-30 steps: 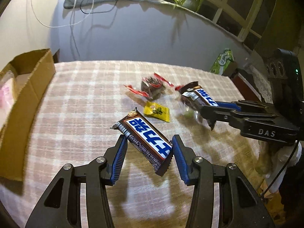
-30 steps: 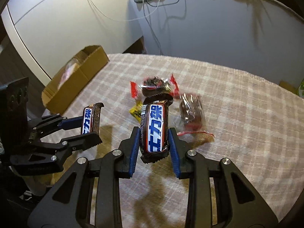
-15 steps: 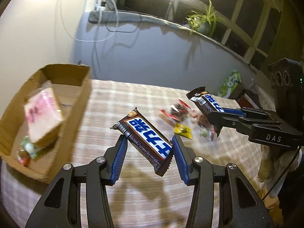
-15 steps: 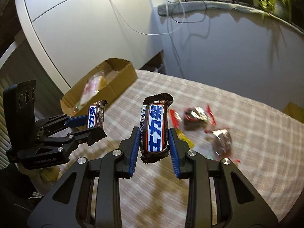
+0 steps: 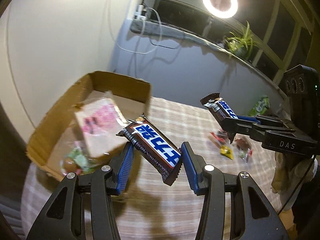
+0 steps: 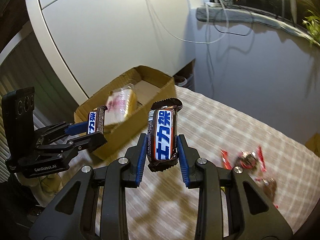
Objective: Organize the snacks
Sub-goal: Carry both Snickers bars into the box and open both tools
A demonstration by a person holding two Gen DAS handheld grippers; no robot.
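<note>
Both bars have swung leftward from the scattered far candies, the left gripper [image 5: 156,160] and right gripper [image 6: 161,152] each clamping a brown-and-blue wrapped chocolate bar [image 5: 153,146] beside the open brown cardboard box [image 5: 118,86], ready to drop.

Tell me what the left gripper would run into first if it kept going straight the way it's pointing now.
Probably the checked tablecloth just beside the cardboard box, near its right corner. The left gripper, shut on a chocolate bar, points down past that corner; depth is unclear, so the box wall could come first.
</note>
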